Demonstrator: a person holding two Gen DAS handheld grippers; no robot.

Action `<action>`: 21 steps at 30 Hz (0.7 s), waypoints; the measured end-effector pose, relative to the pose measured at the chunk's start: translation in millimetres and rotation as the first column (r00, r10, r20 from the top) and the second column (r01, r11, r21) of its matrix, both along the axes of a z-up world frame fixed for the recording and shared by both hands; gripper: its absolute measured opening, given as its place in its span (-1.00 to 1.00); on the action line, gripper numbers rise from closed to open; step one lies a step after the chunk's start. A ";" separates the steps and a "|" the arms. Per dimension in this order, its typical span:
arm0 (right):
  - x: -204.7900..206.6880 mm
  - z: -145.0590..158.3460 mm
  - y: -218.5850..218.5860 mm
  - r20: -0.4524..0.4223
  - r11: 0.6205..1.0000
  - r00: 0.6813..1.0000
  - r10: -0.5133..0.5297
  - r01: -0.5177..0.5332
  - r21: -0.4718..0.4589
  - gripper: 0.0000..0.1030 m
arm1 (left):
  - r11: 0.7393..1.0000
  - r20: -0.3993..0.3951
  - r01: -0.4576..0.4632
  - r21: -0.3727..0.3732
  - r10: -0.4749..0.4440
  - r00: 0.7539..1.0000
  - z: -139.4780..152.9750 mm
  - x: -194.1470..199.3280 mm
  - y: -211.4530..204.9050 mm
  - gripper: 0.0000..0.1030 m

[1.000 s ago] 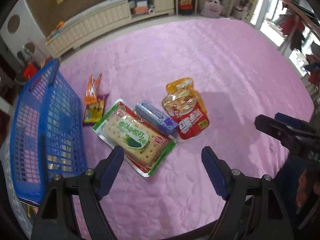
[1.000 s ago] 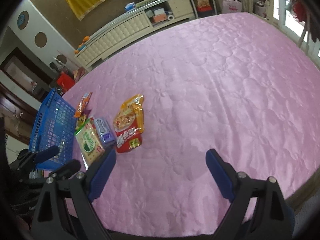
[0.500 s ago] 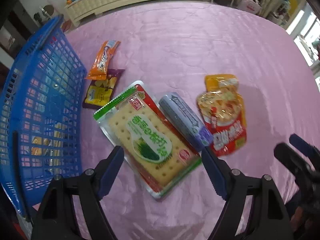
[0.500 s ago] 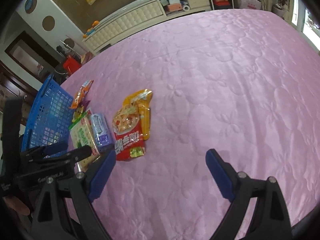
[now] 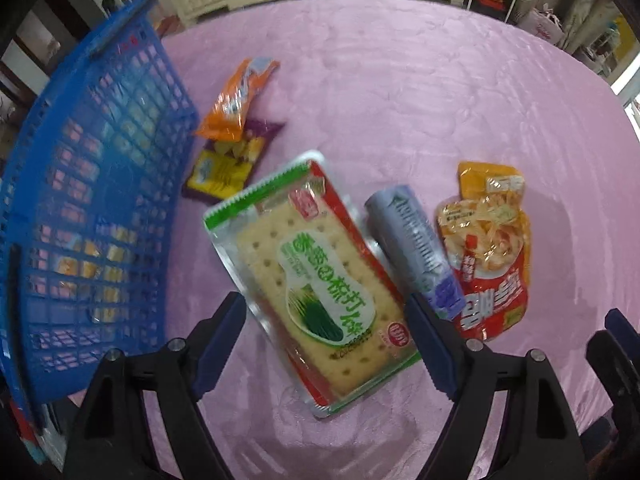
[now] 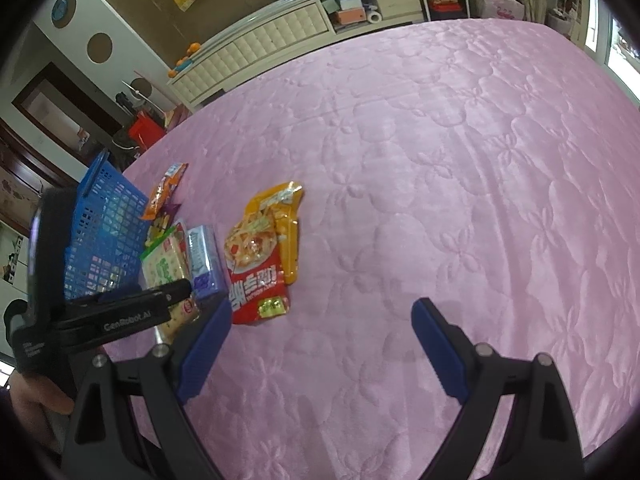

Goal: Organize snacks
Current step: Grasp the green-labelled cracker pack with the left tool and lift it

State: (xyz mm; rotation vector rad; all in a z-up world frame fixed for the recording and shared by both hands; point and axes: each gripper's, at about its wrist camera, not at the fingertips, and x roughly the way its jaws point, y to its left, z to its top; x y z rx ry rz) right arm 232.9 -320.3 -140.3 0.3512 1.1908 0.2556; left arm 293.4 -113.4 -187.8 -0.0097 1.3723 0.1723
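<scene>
Left hand-held gripper (image 5: 326,336) spread wide, straddling the cracker pack (image 5: 316,276), pads not touching. Right hand-held gripper (image 6: 322,344) released over bare pink bedspread (image 6: 460,160). Beyond: grey-blue packet (image 5: 416,252), red noodle pouch (image 5: 490,252), blue basket (image 5: 92,208) at left.

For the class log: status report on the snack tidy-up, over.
Left gripper open over cracker pack, not gripping. Right gripper open, empty. Blue basket beside the snacks. Nothing blocking.
</scene>
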 end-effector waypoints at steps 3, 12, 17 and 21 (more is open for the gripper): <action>-1.2 1.1 -0.7 0.003 1.000 1.000 -0.001 0.001 0.003 0.82 | 1.000 -0.029 -0.007 0.009 0.007 1.000 -9.5 3.6 1.1 0.56; -8.4 -6.3 -3.3 -0.020 1.000 1.000 -0.013 0.013 0.018 0.82 | 1.000 -0.025 0.011 -0.004 -0.011 1.000 -16.7 16.0 -2.0 0.31; -10.9 -4.1 -4.3 -0.024 1.000 0.999 -0.024 0.024 0.017 0.82 | 0.996 -0.035 0.071 -0.045 -0.073 0.997 -14.7 2.9 -9.5 0.20; -15.4 2.6 0.7 -0.015 1.000 1.000 -0.014 0.014 0.007 0.82 | 0.992 -0.021 0.083 -0.093 -0.085 0.996 -9.9 -7.5 -7.8 0.17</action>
